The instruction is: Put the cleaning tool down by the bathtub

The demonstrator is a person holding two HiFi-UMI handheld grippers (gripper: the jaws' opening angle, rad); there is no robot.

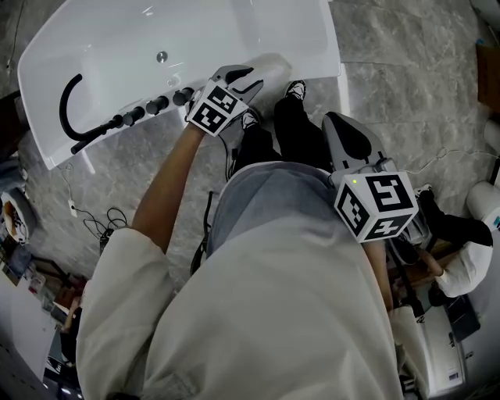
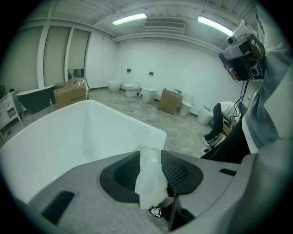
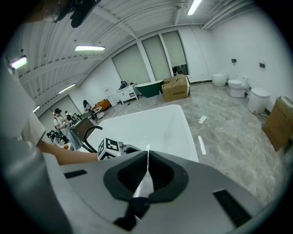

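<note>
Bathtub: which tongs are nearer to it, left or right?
Left. The left tongs hold the cleaning tool at the bathtub rim; the right tongs hang back by the person's waist, clear of it.

The translucent white cleaning tool (image 2: 149, 176), fluffy at its lower end, stands nearly upright, pinched between the jaws of the left gripper (image 2: 150, 160). In the head view it shows as a pale blur over the near rim of the glossy white bathtub (image 1: 234, 23), towards the tub's right end. The tub stands on a grey marble floor (image 1: 406, 47), with a round drain (image 1: 161, 56) and black fittings (image 1: 148, 105) along that rim.
</note>
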